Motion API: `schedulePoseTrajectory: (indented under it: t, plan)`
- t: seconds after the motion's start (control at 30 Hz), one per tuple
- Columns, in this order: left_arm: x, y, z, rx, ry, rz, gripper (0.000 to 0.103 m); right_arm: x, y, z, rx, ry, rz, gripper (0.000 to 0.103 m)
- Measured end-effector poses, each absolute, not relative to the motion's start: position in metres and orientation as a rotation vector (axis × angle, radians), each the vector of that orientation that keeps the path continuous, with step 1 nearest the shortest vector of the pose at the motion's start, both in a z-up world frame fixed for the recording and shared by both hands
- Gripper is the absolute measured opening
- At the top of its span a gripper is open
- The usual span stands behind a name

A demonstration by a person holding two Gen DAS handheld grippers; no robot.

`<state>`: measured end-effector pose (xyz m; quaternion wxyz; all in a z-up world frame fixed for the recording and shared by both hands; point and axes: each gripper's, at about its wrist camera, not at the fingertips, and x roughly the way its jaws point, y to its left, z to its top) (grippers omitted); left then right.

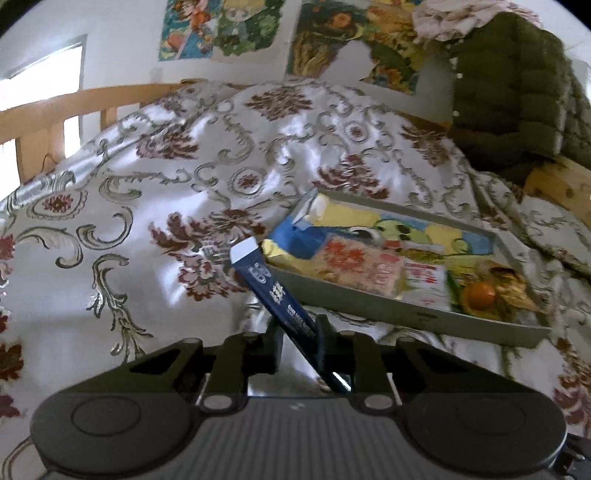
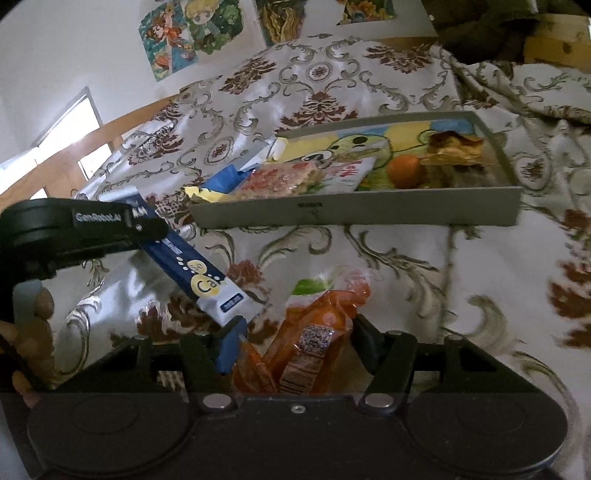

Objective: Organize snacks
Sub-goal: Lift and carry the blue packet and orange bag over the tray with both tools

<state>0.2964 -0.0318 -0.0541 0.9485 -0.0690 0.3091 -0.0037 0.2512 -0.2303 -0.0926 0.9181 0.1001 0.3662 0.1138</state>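
Note:
My left gripper (image 1: 300, 332) is shut on a long dark blue stick sachet (image 1: 275, 291) with white ends, held above the bedspread just left of the grey tray (image 1: 369, 306). In the right wrist view the left gripper (image 2: 147, 225) and the sachet (image 2: 192, 269) show at the left. My right gripper (image 2: 295, 343) is shut on an orange snack packet (image 2: 314, 332). The tray's front wall (image 2: 354, 214) lies ahead of it. The tray holds a pink-red snack pack (image 2: 280, 181), a white packet (image 2: 347, 171), an orange round fruit (image 2: 404, 170) and a golden wrapper (image 2: 454, 147).
Everything lies on a white floral bedspread (image 1: 184, 184). A wooden bed rail (image 1: 55, 107) runs at the left and a green padded jacket (image 1: 517, 92) hangs at the right. Posters (image 1: 221, 26) cover the wall behind.

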Motion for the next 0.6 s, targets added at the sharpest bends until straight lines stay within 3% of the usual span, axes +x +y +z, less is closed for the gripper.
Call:
schedulePoseTrajectory:
  t: [0.6]
  plan:
    - [0.218,-0.089,-0.026,0.000,0.580,-0.135,0.007,0.179,-0.278,-0.052,0.297,0.696,0.158,0.064]
